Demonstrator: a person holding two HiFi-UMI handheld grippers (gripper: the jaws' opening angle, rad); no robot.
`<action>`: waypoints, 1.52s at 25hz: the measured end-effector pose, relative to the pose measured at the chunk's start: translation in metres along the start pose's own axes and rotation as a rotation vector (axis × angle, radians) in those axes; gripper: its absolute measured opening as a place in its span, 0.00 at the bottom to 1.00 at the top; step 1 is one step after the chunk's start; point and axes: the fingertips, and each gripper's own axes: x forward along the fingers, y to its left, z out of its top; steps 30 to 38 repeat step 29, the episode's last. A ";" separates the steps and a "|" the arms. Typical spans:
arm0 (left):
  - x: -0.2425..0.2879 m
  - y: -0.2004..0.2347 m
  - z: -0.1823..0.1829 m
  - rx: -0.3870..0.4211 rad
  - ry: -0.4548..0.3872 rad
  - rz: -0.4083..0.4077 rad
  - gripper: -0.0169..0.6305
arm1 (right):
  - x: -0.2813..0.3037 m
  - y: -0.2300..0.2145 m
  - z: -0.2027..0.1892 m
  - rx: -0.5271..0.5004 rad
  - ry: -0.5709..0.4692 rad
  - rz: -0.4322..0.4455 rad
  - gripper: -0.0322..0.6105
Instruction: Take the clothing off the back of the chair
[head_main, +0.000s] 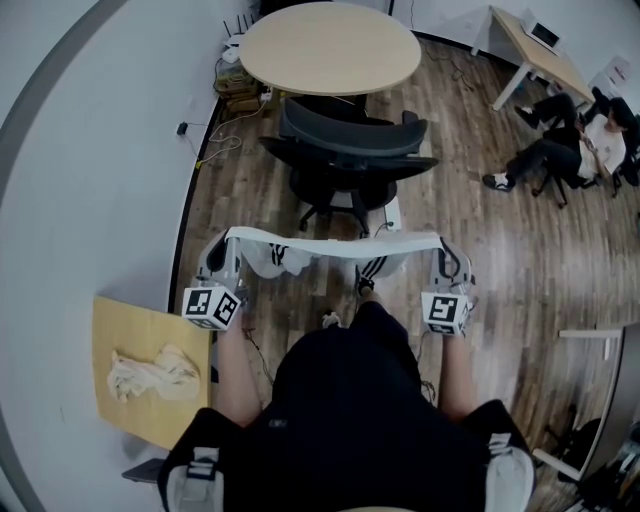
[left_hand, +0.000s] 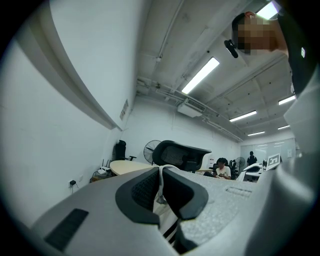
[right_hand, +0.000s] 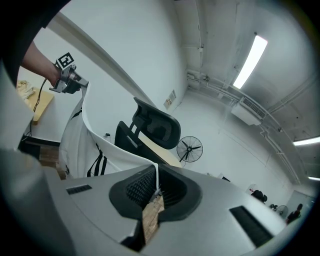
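Closest to me, my left gripper (head_main: 225, 243) and right gripper (head_main: 441, 248) are each clenched on one end of the white black-striped garment (head_main: 330, 246). It hangs stretched between them, off the chair back. Beside my left gripper, a crumpled cream cloth (head_main: 150, 372) lies on a wooden board (head_main: 125, 320). Beyond the garment I see the black office chair (head_main: 345, 150), then a round table (head_main: 330, 45).

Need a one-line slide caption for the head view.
Left tool and right tool, each shut on the white garment with black stripes, hold it spread in front of the black office chair.
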 end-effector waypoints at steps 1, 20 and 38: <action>-0.001 0.000 0.001 0.003 0.000 0.001 0.03 | 0.000 0.001 0.002 -0.008 -0.001 0.004 0.05; -0.025 0.001 0.003 0.034 0.004 0.041 0.03 | 0.007 0.008 0.003 -0.027 -0.040 0.047 0.05; -0.033 -0.003 -0.010 0.016 0.010 0.063 0.03 | 0.006 0.012 -0.005 -0.028 -0.033 0.062 0.05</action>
